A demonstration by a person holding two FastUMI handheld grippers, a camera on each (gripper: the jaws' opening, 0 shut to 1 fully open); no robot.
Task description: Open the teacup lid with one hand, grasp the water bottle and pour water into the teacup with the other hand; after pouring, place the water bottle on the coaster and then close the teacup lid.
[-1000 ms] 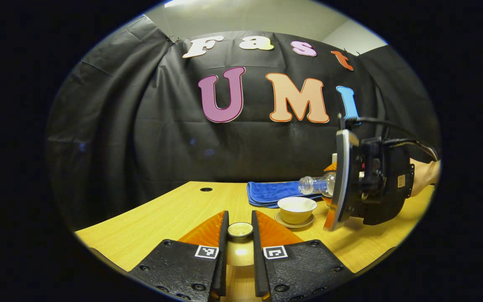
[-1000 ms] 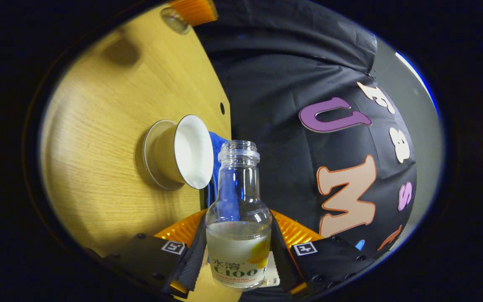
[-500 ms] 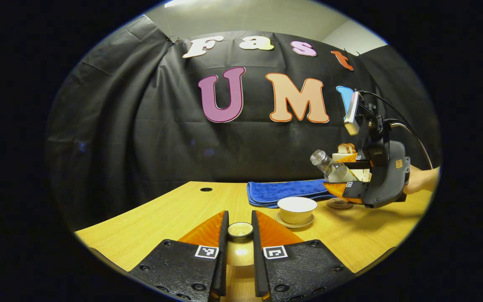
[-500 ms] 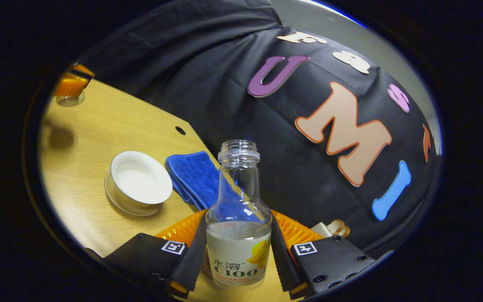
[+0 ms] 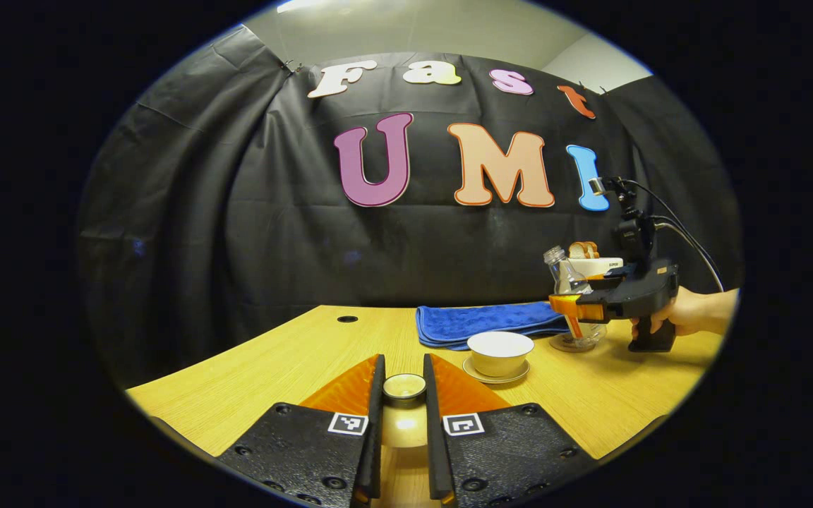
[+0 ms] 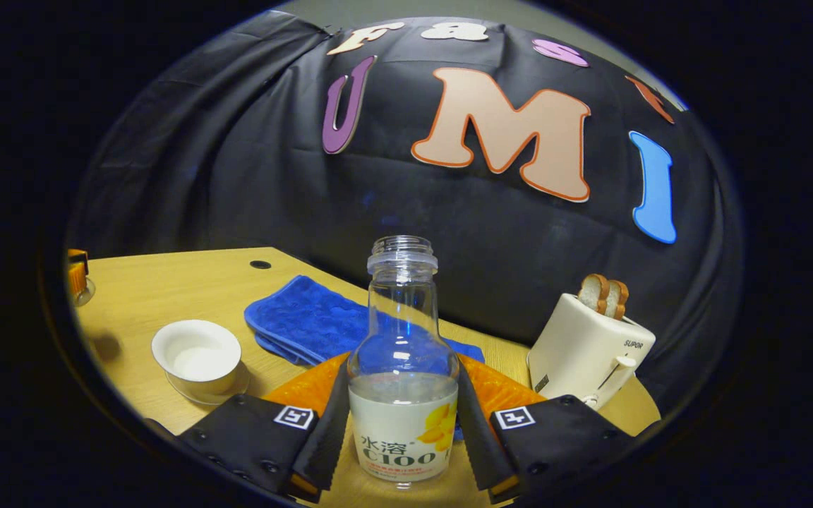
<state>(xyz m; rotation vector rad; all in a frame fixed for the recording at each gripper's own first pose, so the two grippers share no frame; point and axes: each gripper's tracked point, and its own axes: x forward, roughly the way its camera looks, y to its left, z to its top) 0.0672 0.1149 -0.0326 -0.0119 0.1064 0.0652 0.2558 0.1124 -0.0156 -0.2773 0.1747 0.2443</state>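
My left gripper (image 5: pixel 404 368) is shut on the small round teacup lid (image 5: pixel 404 386), held low over the near table edge. The open white teacup (image 5: pixel 499 351) (image 6: pixel 197 352) sits on its saucer (image 5: pixel 495 375), right of and beyond the lid. My right gripper (image 6: pixel 402 372) (image 5: pixel 576 308) is shut on the clear water bottle (image 6: pixel 402 423) (image 5: pixel 563 271). The capless bottle is upright, a little liquid in its lower part, right of the cup. Its base sits at the round coaster (image 5: pixel 576 345); I cannot tell whether they touch. A hand (image 5: pixel 689 315) holds the right gripper.
A folded blue cloth (image 5: pixel 480 321) (image 6: pixel 300 319) lies behind the cup. A white toaster (image 6: pixel 588 348) (image 5: pixel 593 262) with bread slices stands at the back right near the wall. The wooden table (image 5: pixel 272 367) has a small hole (image 5: pixel 347 319) at the back left.
The right gripper has swung the bottle from tilted over the cup back to upright and moved it right and down to the coaster. The left gripper and lid have stayed still.
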